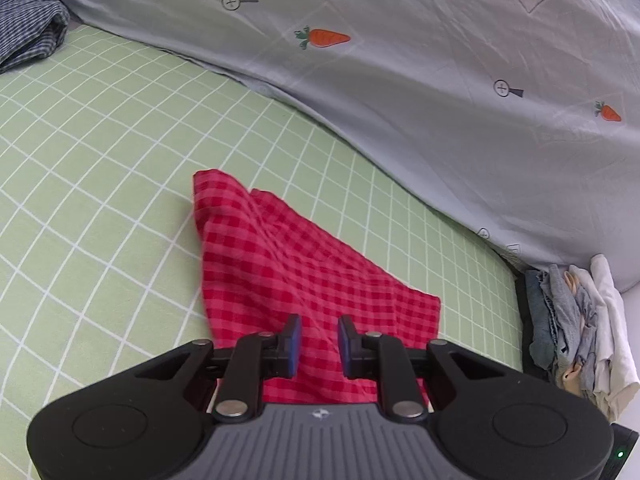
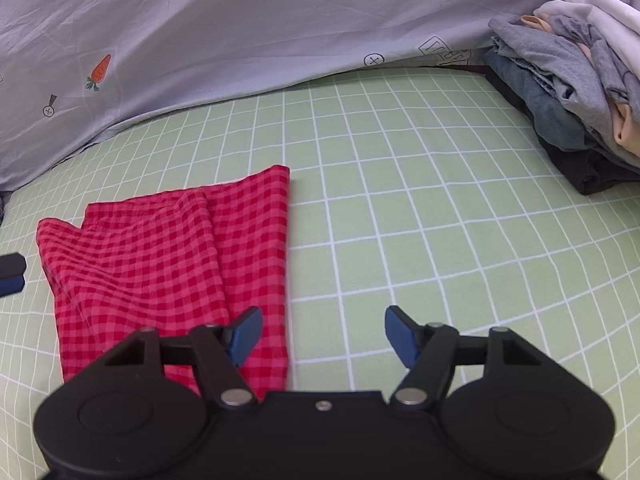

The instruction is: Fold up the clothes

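A red checked garment lies folded lengthwise on the green grid sheet. My left gripper hovers over its near end with the jaws a little apart and nothing between the pads. In the right wrist view the same garment lies left of centre. My right gripper is wide open over the garment's right edge; its left fingertip is above the cloth, its right one above bare sheet. The left gripper's fingertip shows at the left edge.
A grey-blue duvet with carrot prints covers the far side of the bed. A stack of folded clothes sits at the right, also in the left wrist view. A dark striped garment lies at far left.
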